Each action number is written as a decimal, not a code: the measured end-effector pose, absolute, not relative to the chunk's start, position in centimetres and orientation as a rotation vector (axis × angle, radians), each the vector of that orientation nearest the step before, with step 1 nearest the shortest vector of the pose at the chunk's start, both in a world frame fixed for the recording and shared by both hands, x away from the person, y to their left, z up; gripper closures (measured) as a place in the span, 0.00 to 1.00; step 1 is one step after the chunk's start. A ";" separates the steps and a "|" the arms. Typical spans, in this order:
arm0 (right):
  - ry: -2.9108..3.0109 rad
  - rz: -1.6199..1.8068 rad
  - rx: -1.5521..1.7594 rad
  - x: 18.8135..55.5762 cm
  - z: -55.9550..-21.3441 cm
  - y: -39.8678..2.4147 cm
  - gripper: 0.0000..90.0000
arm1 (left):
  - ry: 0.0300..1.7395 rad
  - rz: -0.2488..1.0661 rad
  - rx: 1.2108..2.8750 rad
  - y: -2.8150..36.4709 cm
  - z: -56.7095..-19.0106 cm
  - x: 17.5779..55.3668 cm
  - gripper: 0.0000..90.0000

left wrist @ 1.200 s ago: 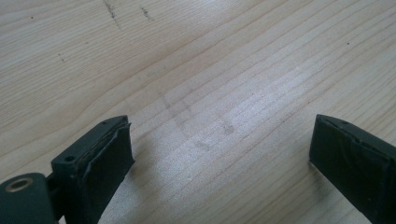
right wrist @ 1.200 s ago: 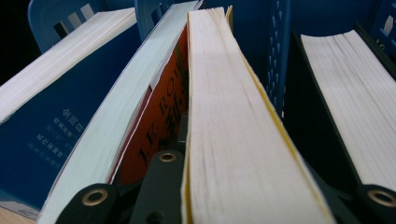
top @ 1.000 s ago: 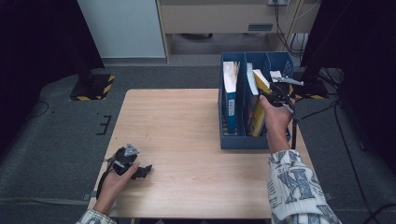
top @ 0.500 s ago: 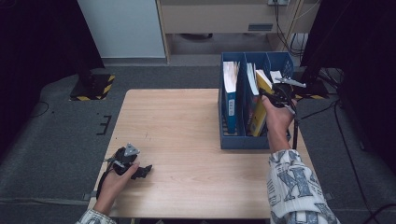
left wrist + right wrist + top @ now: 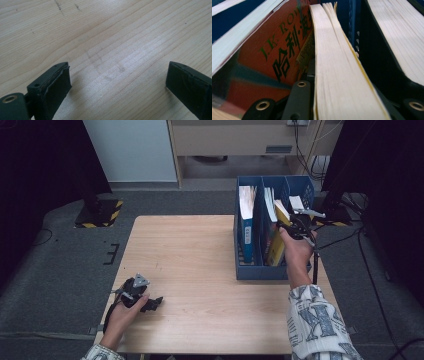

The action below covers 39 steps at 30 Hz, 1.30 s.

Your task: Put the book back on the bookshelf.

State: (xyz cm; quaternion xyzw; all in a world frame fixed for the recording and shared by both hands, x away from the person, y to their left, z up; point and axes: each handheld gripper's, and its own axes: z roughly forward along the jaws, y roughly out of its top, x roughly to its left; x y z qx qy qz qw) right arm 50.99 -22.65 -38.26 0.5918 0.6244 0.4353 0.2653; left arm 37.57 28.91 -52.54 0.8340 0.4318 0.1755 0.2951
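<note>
A blue file box [image 5: 270, 271] with three slots stands on the right part of the wooden table [image 5: 200, 260]. My right gripper [image 5: 296, 226] reaches into it from above and is shut on a yellow-covered book [image 5: 281, 214] in the middle slot. In the right gripper view the jaws clamp that book's pale page block [image 5: 337, 75], and my right gripper [image 5: 342, 106] sits at its lower end. A red-covered book [image 5: 274, 57] leans on its left. My left gripper [image 5: 154, 303] rests near the table's front left corner. It is open over bare wood [image 5: 112, 37], with nothing in my left gripper [image 5: 117, 75].
A white-edged book [image 5: 246, 205] stands in the box's left slot, and another book [image 5: 397, 32] in the right slot. Cables [image 5: 350, 235] trail on the floor to the right of the table. A striped stand base [image 5: 100, 214] sits on the floor at the far left.
</note>
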 end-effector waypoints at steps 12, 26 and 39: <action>1.712 1.211 1.641 49.7 -38.3 -23.4 0.79 | 1.146 0.467 2.226 28.9 -52.5 37.6 0.05; 1.699 1.278 1.607 49.1 -36.7 -24.0 0.76 | 1.150 0.468 2.221 28.9 -52.6 37.5 0.05; 1.706 1.270 1.618 49.5 -36.2 -23.9 0.79 | 1.148 0.467 2.223 28.8 -52.6 37.6 0.05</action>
